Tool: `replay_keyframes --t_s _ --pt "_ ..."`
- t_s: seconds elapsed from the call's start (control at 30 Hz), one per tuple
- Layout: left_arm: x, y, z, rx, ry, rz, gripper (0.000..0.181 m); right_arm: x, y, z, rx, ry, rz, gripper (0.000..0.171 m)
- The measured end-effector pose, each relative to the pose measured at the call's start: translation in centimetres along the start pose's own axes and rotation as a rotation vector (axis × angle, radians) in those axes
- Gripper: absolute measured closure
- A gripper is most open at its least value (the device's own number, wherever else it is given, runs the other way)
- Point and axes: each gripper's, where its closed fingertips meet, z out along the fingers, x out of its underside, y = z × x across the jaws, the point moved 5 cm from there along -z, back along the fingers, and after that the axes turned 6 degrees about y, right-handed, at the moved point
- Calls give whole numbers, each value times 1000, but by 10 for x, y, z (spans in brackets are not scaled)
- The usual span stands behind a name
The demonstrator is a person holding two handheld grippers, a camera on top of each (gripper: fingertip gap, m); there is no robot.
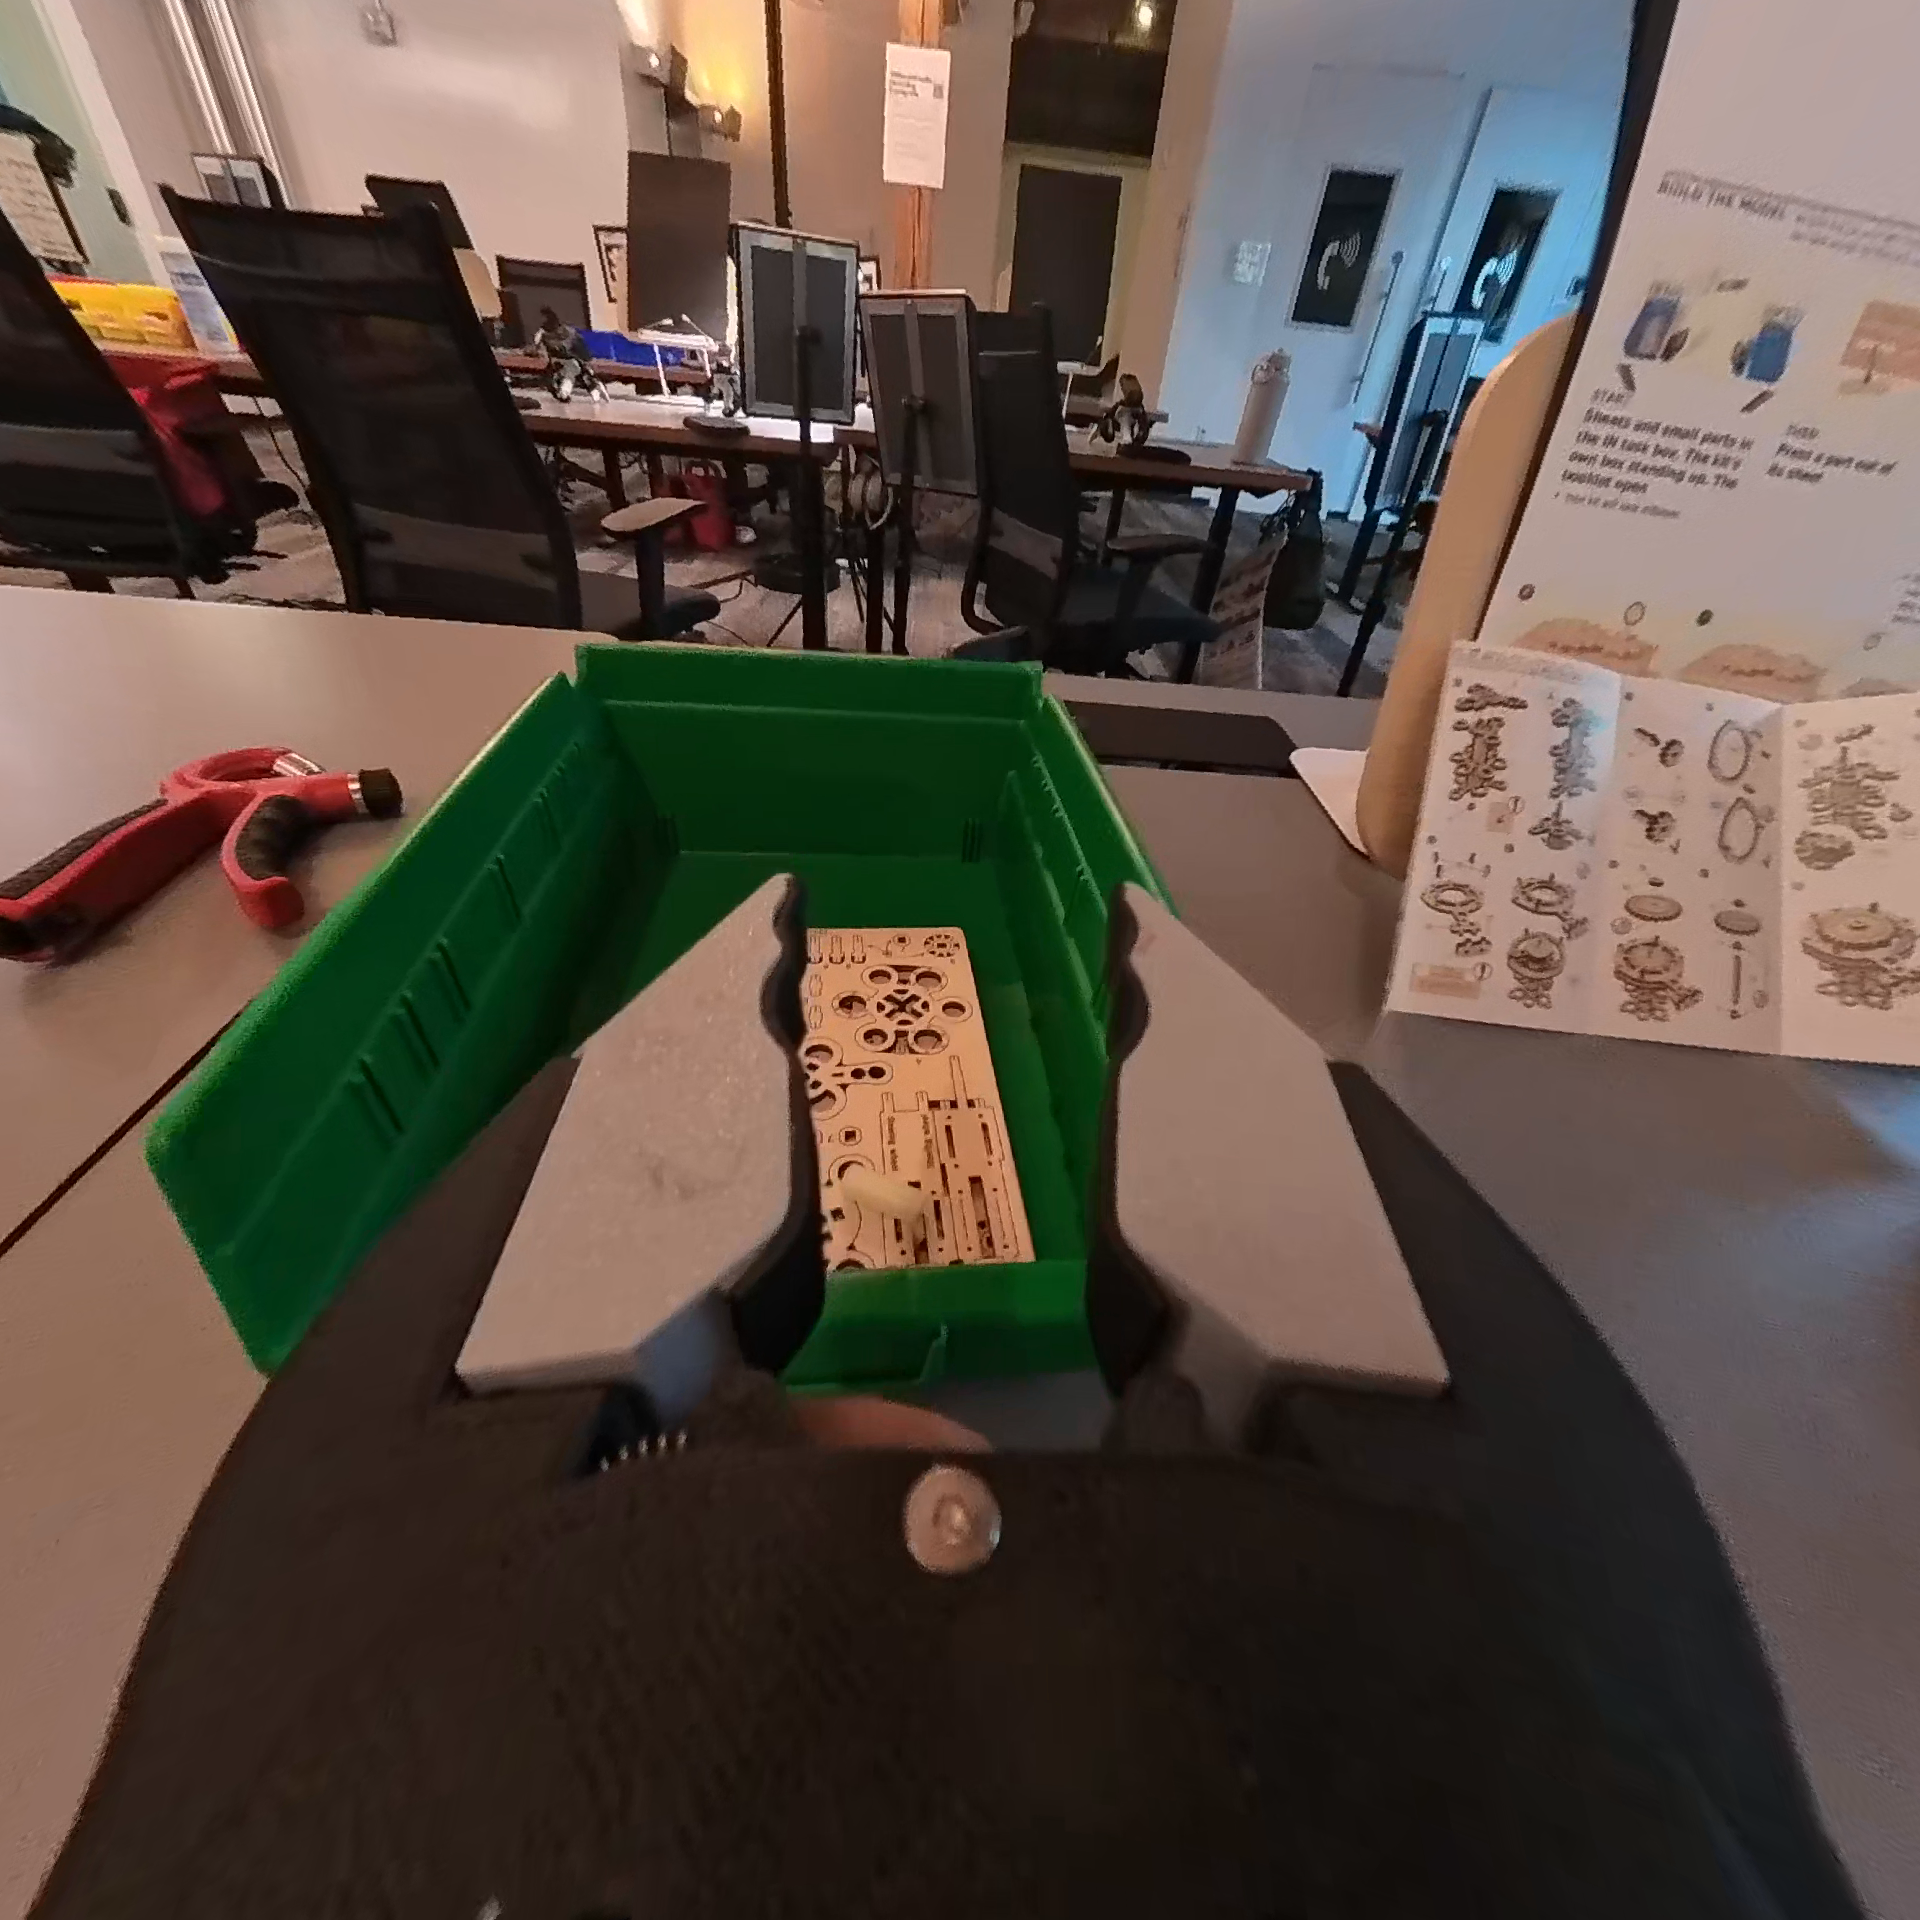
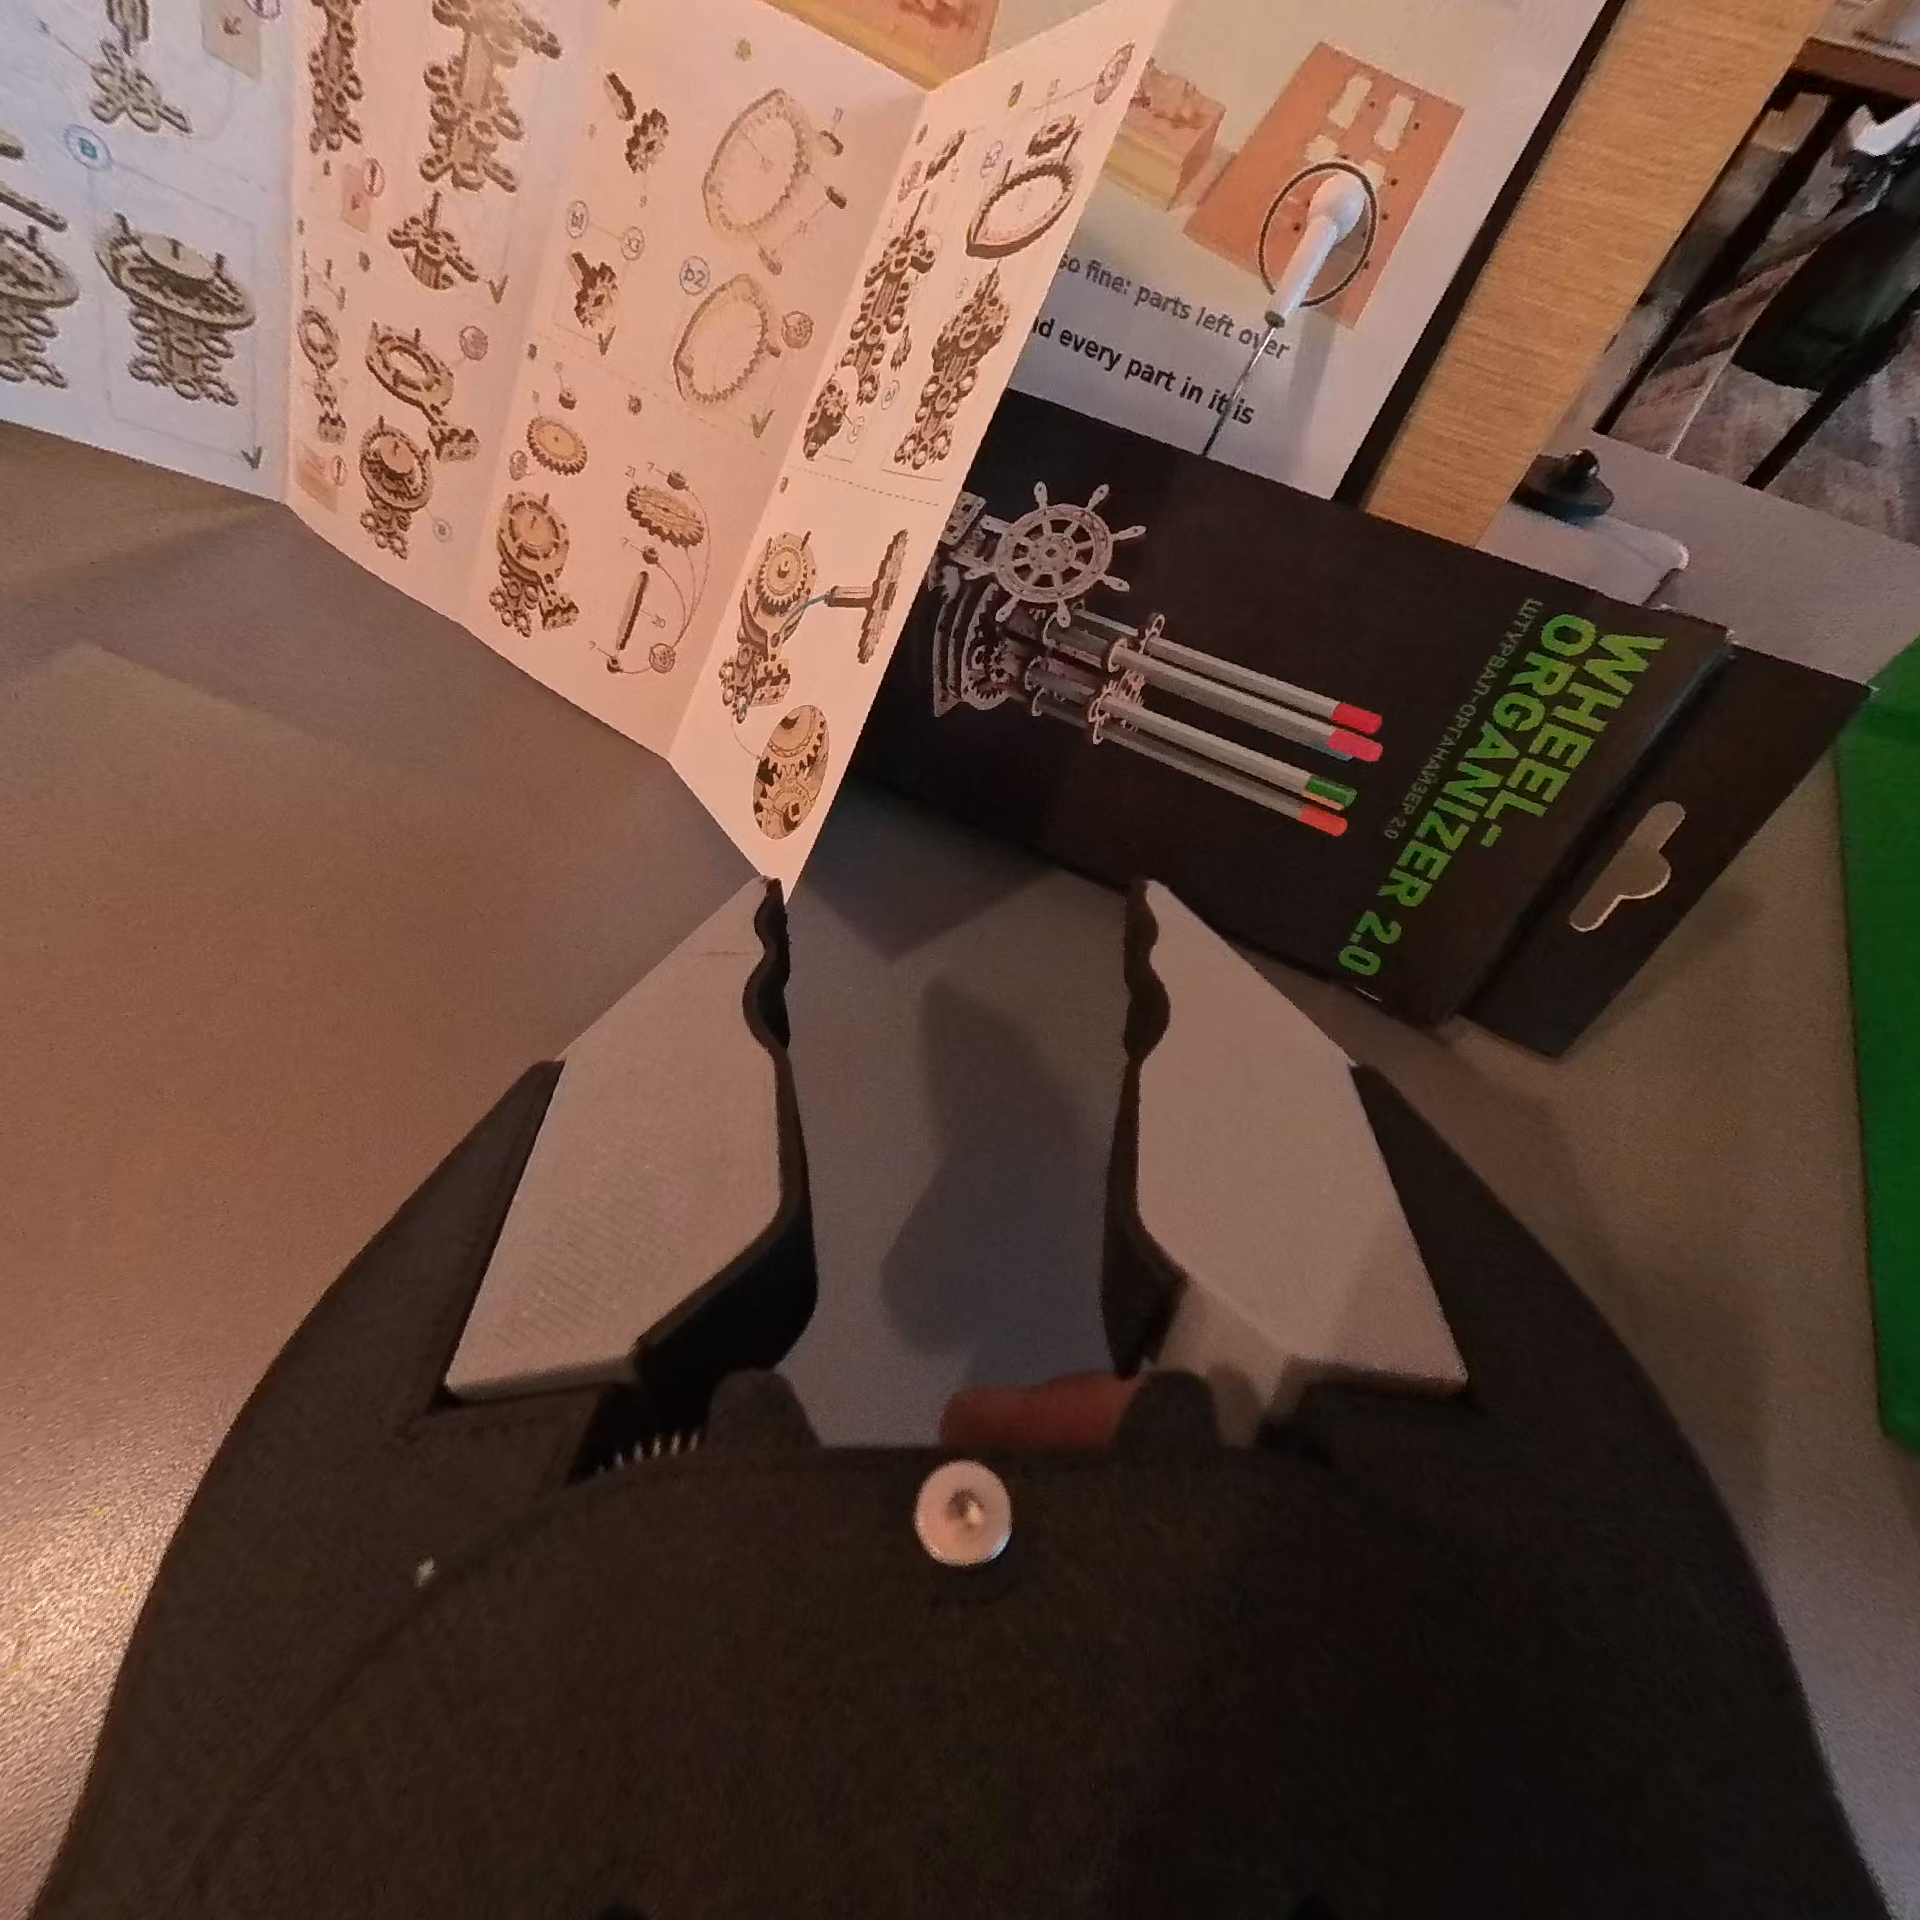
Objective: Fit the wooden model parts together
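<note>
Hovering spread and empty, the left tongs [image 1: 951, 914] frame the wooden sheet [image 1: 920, 1091] at 12 o'clock inside the green bin [image 1: 416, 1018]; the right tongs [image 2: 956, 904], equally spread and empty, face the leaflet [image 2: 623, 416] edge at 11.

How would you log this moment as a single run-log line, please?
left claw: open, over green bin | wooden sheet: in bin | right claw: open, empty, facing instruction leaflet

The left hand-held gripper [image 1: 951, 914] points forward and tips down a little. Its two grey fingers [image 1: 665, 1132] are spread wide apart and hold nothing. The right hand-held gripper [image 2: 956, 914] also points forward and down. Its fingers [image 2: 644, 1174] are wide apart too, with nothing between them.
</note>
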Motion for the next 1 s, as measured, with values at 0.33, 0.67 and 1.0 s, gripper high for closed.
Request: replay_keyframes --t_s 0.33,0.67,1.0 --pt "4 8 -1 -14 19 -13 126 -1 -1 -2 1 -12 10 108" --pt "9 11 2 -17 36 -22 127 -1 -2 -2 -2 -14 17 108" --pt "11 14 2 -24 51 -26 127 -1 -2 -2 -3 -16 15 108"
